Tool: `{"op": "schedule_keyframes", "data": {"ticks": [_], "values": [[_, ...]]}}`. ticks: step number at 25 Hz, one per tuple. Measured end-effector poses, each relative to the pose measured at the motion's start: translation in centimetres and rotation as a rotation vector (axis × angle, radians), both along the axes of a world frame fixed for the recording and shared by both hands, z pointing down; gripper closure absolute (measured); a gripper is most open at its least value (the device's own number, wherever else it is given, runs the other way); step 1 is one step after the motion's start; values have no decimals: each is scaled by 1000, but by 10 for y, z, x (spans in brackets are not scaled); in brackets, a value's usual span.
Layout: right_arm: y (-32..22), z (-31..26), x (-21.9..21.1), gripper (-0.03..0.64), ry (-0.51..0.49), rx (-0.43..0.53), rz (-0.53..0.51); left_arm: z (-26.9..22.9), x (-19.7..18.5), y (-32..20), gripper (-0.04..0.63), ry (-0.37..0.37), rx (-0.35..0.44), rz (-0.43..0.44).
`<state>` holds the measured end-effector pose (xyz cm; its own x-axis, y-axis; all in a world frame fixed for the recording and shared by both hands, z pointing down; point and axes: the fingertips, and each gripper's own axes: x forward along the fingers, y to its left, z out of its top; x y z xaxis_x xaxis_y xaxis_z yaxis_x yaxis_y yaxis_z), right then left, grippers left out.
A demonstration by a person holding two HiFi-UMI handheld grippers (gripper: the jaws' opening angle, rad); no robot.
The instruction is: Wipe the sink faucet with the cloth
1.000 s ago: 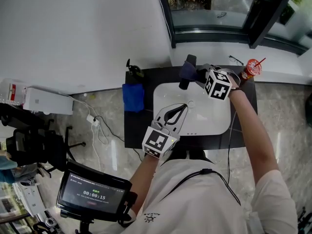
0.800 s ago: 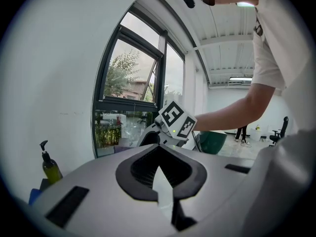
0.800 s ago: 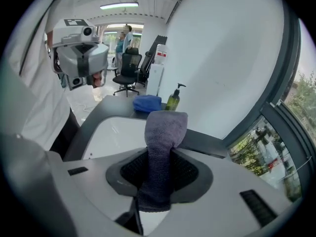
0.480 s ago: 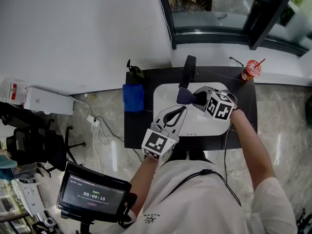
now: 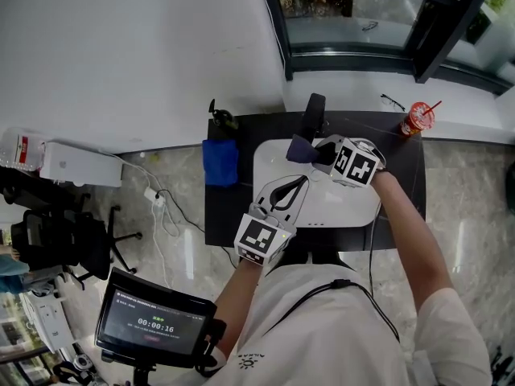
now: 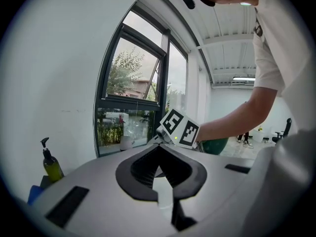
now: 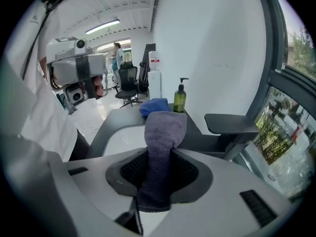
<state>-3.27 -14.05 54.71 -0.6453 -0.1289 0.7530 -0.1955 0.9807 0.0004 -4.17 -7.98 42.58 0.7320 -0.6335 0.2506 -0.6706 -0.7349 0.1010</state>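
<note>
**Head view.** Right gripper (image 5: 315, 153) clamped on a dark purple-grey cloth (image 5: 300, 149), above the back rim of the white sink (image 5: 338, 203) and just short of the black faucet (image 5: 312, 112). No contact to be seen yet. Judged step: bringing the cloth onto the faucet. To do it well, lead with the free fold, press it on the spout's top and drag along the length, keeping the hard jaws off the finish. Left gripper (image 5: 296, 182) low over the near left of the basin. Best kept clear of the stroke. Blue cloth (image 5: 219, 159) and soap bottle (image 5: 219, 116) on the dark bench (image 5: 221, 215), left of the sink, well apart from the work.

**Left gripper view.** Jaws meeting at the tips, nothing between them. Faucet not to be made out here.

**Right gripper view.** Jaws partway apart, pinching the cloth: a thick rolled tongue of napped fabric, rounded fold at the far end, probably soft enough to wrap an edge. Faucet (image 7: 232, 124) right of the fold and apart from it: a flat matte black slab on an angled stem. Swing right and lay the fold flat on that top face before sliding.
</note>
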Motion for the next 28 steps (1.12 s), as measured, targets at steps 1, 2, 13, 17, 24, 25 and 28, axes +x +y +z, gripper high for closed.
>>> {"op": "schedule_keyframes", "data": {"ticks": [1,2,13,17,24,25,28], "values": [[-3,3,0,500,14,-19,11,1,-1,-1,601,4,0,-2],[-6,5,0,500,25,-33,22,3,-3,-1,601,7,2,-4],[-25,12,14,500,104,-55,73,3,-7,-4,601,-2,-1,-17],[-45,12,24,500,123,-38,137,4,-4,-6,601,-1,6,-4],[-69,8,45,500,135,10,274,2,-5,-2,601,-3,14,6],[-70,8,48,500,132,15,290,3,-5,-2,601,-5,14,9],[-74,10,61,500,119,27,354,5,-6,-1,601,-7,8,19]]}}
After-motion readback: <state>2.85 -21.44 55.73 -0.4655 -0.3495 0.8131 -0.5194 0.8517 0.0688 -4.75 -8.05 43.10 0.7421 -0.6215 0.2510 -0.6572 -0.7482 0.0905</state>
